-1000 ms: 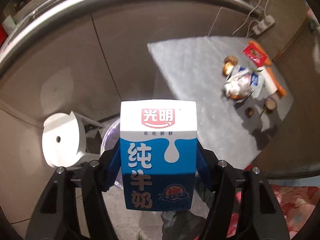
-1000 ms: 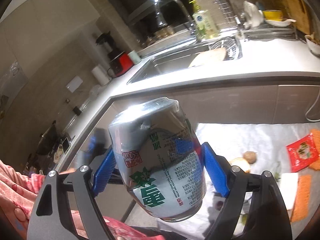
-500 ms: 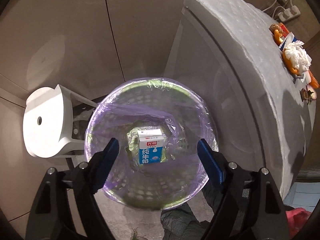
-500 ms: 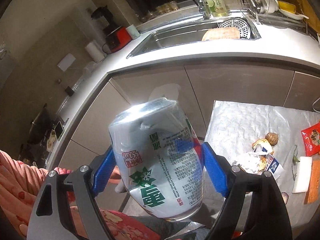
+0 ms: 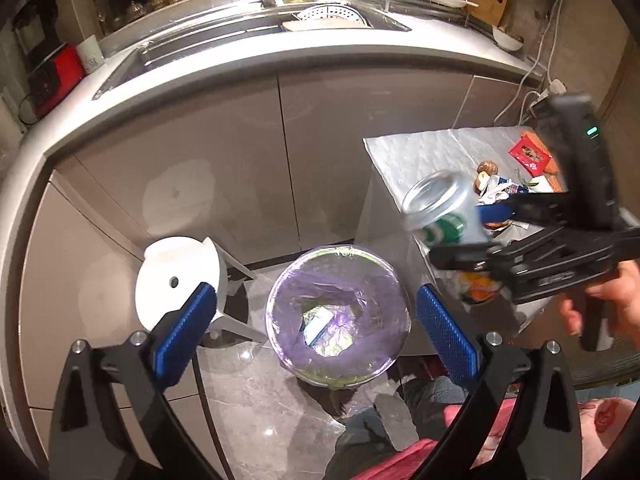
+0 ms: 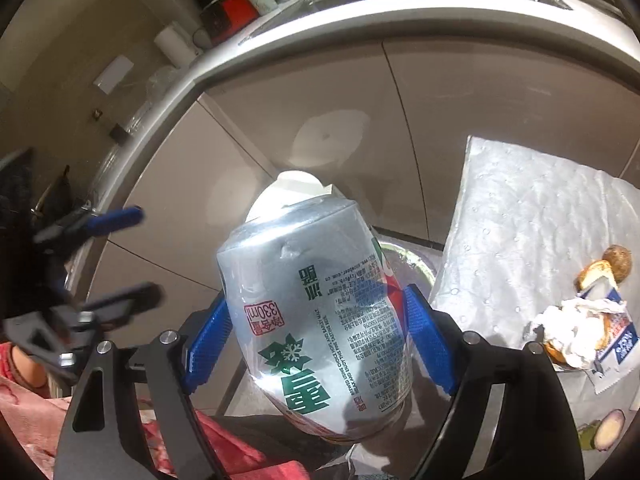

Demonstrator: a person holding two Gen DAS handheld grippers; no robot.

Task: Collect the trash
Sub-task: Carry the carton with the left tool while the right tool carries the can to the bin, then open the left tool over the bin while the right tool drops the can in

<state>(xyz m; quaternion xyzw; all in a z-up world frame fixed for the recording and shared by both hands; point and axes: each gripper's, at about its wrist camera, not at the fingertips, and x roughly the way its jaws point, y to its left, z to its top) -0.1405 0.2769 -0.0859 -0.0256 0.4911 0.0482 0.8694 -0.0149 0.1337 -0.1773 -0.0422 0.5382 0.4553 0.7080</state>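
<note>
My left gripper (image 5: 316,332) is open and empty, high above a round bin (image 5: 280,284) lined with a purple bag. The blue-and-white milk carton (image 5: 316,322) lies at the bottom of the bin. My right gripper (image 6: 318,344) is shut on a dented silver drink can (image 6: 316,320) with green print. In the left wrist view that can (image 5: 442,212) hangs above and to the right of the bin, over the table's left end. More trash, with crumpled paper (image 6: 572,330) and a red packet (image 5: 530,154), lies on the covered table (image 6: 520,208).
A white stool (image 5: 176,276) stands left of the bin on the grey floor. Grey cabinet doors (image 5: 240,152) and a counter with a sink (image 5: 320,20) run behind. My left gripper also shows blurred at the left of the right wrist view (image 6: 100,256).
My left gripper opened and the milk carton dropped into the bin, then the gripper lifted and drew back. My right gripper carried the can left toward the bin.
</note>
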